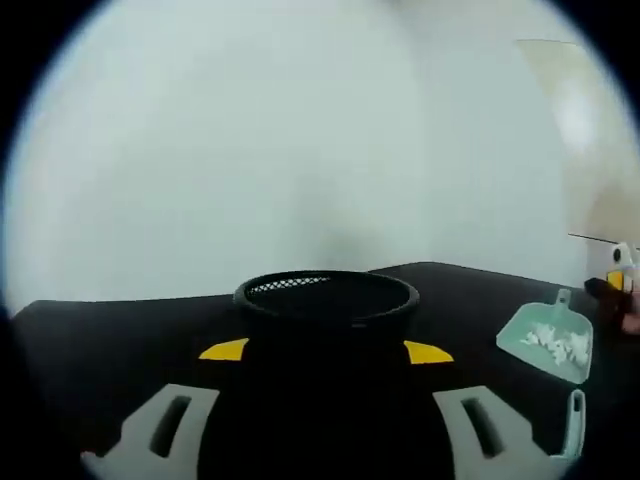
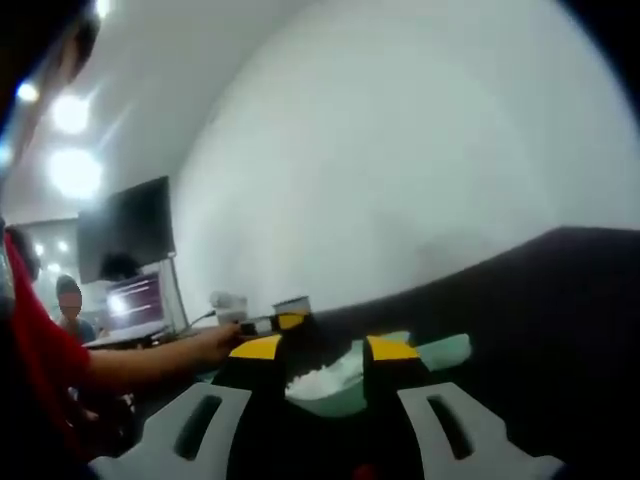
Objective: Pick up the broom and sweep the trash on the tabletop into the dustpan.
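Note:
A mint dustpan (image 1: 550, 340) lies on the black tabletop (image 1: 120, 340) at the right, with white scraps of trash (image 1: 560, 342) inside it. Below it a mint handle with a hang hole (image 1: 576, 420) shows at the edge; its bristles are out of view. My left gripper (image 1: 326, 352) is open, its yellow-tipped jaws wide apart just short of a black mesh basket (image 1: 325, 295). My right gripper (image 2: 327, 349) is open and points at the dustpan (image 2: 440, 350) and the white trash (image 2: 320, 380) close ahead. It also shows as the right gripper (image 1: 615, 275) beside the dustpan's handle.
A white wall rises behind the table's far edge. A person in a red sleeve (image 2: 40, 370) holds the left gripper (image 2: 270, 322) in a hand (image 2: 215, 345). A dark screen (image 2: 125, 240) hangs on the wall, and another person (image 2: 70, 305) sits behind.

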Motion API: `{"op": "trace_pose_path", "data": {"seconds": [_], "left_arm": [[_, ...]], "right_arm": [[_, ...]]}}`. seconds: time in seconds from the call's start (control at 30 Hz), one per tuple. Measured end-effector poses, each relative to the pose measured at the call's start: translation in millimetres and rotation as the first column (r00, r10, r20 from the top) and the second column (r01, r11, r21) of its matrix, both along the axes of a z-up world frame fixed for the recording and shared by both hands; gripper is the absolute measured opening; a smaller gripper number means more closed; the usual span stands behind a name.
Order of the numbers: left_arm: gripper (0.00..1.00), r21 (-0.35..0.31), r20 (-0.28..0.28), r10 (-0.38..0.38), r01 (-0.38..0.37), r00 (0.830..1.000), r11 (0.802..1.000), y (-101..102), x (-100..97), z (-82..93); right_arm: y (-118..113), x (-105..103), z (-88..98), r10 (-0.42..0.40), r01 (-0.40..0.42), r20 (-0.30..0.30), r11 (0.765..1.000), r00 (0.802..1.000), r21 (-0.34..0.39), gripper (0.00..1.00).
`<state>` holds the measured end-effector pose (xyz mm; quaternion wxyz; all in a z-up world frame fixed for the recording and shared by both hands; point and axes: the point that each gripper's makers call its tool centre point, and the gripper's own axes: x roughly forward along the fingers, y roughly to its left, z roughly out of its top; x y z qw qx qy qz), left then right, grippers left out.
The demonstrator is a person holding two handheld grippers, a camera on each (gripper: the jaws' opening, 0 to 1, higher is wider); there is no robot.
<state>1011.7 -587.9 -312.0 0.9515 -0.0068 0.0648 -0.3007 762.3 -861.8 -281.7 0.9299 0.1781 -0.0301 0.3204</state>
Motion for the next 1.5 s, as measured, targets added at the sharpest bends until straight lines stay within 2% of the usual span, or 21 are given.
{"op": "trace_pose_path", "data": {"seconds": [0.37, 0.5, 0.7, 0.97, 1.23, 1.5], "left_arm": [[0.54, 0.008, -0.018, -0.112, 0.112, 0.994, 0.994, -30, -21.9, -0.9], [0.54, 0.012, -0.014, -0.178, 0.178, 0.984, 0.984, -43, -34.6, -1.5], [0.54, -0.007, -0.014, -0.234, 0.234, 0.972, 0.972, -53, -45.3, -0.7], [0.54, -0.029, -0.019, -0.276, 0.276, 0.961, 0.961, -64, -62.2, 2.5], [0.53, -0.003, -0.010, -0.322, 0.322, 0.947, 0.947, -75, -84.1, 5.1], [0.53, 0.010, -0.020, -0.379, 0.379, 0.925, 0.925, -86, -104.9, 4.2]], "right_arm": [[0, 0, 0.7, 0.003, -0.003, -0.002, 1.000, 1.000, 0.009, 0.32], [0, 1, 0.1, 0.004, -0.004, -0.004, 1.000, 1.000, 0.008, 0.32], [0, 1, 0.0, 0.004, -0.004, -0.007, 1.000, 1.000, 0.012, 0.32], [0, 2, -0.1, 0.006, -0.005, -0.010, 1.000, 1.000, 0.013, 0.32], [0, 1, 0.2, 0.008, -0.007, -0.012, 1.000, 1.000, 0.017, 0.32], [1, 2, 0.3, 0.009, -0.009, -0.015, 1.000, 1.000, 0.016, 0.32]]}}
